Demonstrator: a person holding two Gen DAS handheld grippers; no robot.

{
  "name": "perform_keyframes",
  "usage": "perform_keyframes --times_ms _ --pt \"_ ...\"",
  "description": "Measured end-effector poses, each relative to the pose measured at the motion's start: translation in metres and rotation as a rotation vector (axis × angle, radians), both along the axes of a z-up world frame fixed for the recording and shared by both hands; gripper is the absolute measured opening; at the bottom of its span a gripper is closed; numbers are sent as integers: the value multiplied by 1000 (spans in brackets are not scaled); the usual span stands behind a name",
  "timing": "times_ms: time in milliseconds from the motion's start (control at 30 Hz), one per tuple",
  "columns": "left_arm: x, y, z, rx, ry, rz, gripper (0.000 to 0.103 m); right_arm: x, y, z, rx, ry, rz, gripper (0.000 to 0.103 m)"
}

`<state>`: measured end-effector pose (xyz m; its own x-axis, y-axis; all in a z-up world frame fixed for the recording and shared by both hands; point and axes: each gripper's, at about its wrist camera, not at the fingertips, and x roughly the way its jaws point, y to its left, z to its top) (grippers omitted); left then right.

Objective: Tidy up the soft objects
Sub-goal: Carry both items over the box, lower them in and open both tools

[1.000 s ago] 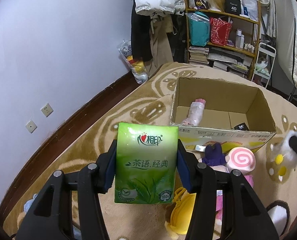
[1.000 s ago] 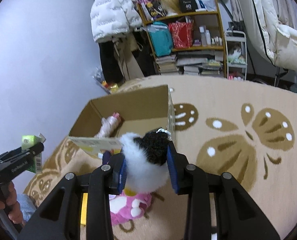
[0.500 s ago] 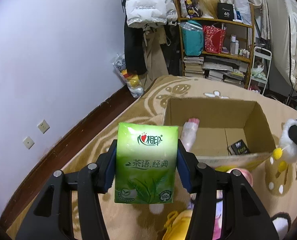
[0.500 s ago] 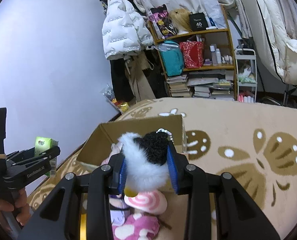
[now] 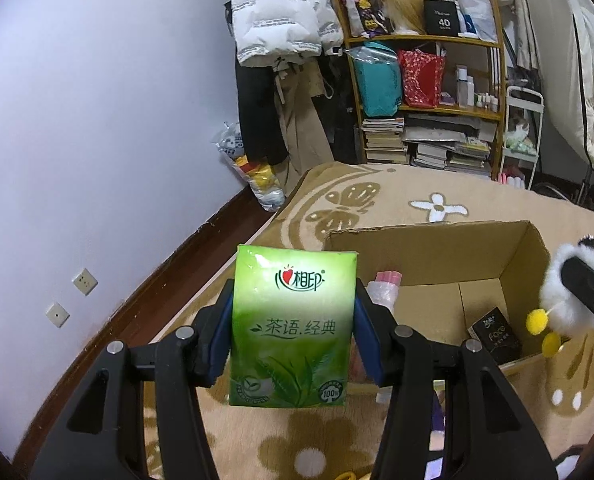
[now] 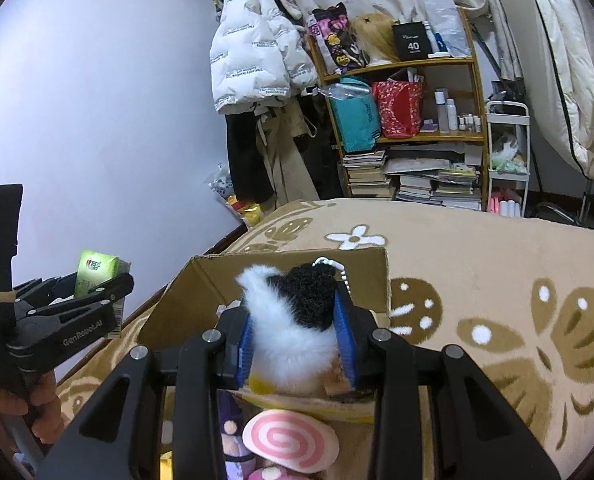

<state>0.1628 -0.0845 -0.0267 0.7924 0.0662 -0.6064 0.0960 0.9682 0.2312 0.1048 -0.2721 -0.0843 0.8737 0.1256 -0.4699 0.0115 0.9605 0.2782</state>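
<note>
My left gripper is shut on a green tissue pack and holds it in the air before the open cardboard box. My right gripper is shut on a white and black plush toy over the box's near edge. The plush also shows at the right of the left wrist view. The tissue pack and left gripper show at the left of the right wrist view. In the box lie a pink-capped wrapped item and a small black packet.
A pink spiral plush and purple and pink toys lie on the beige patterned rug in front of the box. A wall is to the left. A cluttered shelf and hanging coats stand behind.
Both grippers have risen and moved toward the box, so more of the room and less of the floor toys show. Both still hold their objects.
</note>
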Motion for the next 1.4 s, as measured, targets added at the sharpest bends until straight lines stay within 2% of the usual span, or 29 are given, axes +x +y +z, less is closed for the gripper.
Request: perform_keyframes --times_ms 300,600,767,967,1067,1133,1267,1400 --pt "15 -15 -23 34 48 -12 52 17 14 -11 -91 49 69 37" --pt "21 -22 -34 -5 88 -45 52 19 9 -23 -71 93 76 38" --pt "19 -27 -37 5 94 -71 53 23 1 -29 -50 124 67 38" --pt "24 -25 -39 -37 122 -86 53 26 -1 -31 -42 145 71 41" --pt "25 -29 -39 -28 122 -103 62 27 0 -32 -53 149 66 42" --pt "25 -31 -39 -22 117 -109 74 27 -1 -33 -42 150 70 44" --pt "26 -32 -37 -8 115 -107 79 29 -4 -36 -42 173 77 50" --pt "27 -25 -35 -16 126 -86 86 24 -10 -37 -40 177 67 69"
